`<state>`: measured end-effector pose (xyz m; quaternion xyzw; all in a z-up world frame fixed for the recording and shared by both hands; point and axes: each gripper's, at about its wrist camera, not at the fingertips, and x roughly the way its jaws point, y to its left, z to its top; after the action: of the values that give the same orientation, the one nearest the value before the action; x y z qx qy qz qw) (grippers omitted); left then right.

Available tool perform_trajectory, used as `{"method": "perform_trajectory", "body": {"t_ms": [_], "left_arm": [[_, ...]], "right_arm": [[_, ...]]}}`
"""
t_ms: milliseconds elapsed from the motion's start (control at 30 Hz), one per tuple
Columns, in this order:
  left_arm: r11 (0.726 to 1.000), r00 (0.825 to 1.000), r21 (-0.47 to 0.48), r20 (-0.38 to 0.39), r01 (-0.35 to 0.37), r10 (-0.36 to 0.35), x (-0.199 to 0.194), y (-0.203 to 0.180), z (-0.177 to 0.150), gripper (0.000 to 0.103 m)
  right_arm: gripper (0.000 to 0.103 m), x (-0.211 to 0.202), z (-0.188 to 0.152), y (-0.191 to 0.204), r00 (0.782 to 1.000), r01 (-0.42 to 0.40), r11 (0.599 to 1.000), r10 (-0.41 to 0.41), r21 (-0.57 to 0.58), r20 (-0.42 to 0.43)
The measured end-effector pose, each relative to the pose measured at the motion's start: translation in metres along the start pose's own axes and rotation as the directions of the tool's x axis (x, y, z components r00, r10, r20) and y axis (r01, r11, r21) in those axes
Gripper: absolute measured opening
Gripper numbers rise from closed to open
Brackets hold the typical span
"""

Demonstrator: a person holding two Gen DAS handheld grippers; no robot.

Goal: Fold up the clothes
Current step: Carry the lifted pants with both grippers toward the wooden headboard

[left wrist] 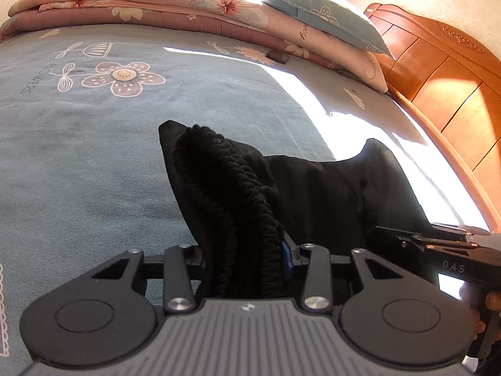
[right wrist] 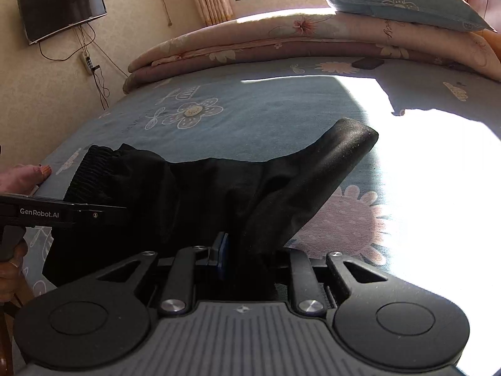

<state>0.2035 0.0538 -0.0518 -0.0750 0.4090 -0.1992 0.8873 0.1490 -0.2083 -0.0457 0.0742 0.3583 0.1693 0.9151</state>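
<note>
A black garment with a ribbed elastic waistband hangs lifted above the blue flowered bedsheet. My left gripper is shut on the waistband, which bunches up between its blue pads. In the right wrist view the same black garment stretches across, one smooth folded end rising to the right. My right gripper is shut on that cloth. The right gripper's body shows at the left wrist view's right edge, and the left gripper's body at the right wrist view's left edge.
Folded pink floral quilts and a blue pillow lie stacked along the bed's far side. A wooden headboard stands at the right. A wall TV with cables hangs at the left. A person's hand rests at the bed edge.
</note>
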Motion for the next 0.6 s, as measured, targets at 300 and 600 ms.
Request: {"method": "perform_trajectory", "body": {"t_ms": [300,600], "left_arm": [[0.992,0.997,0.099,0.012,0.077,-0.078,0.003,-0.056,0.011,0.039],[0.973,0.988,0.169,0.000,0.155,-0.158,0.018,-0.113,0.025,0.039]], "right_arm": [[0.023,-0.041,-0.007,-0.009,0.998,-0.019,1.000,0.018,0.014,0.057],[0.023,-0.091,-0.023,-0.046,0.991,-0.011,0.995,-0.002,0.095,0.136]]}}
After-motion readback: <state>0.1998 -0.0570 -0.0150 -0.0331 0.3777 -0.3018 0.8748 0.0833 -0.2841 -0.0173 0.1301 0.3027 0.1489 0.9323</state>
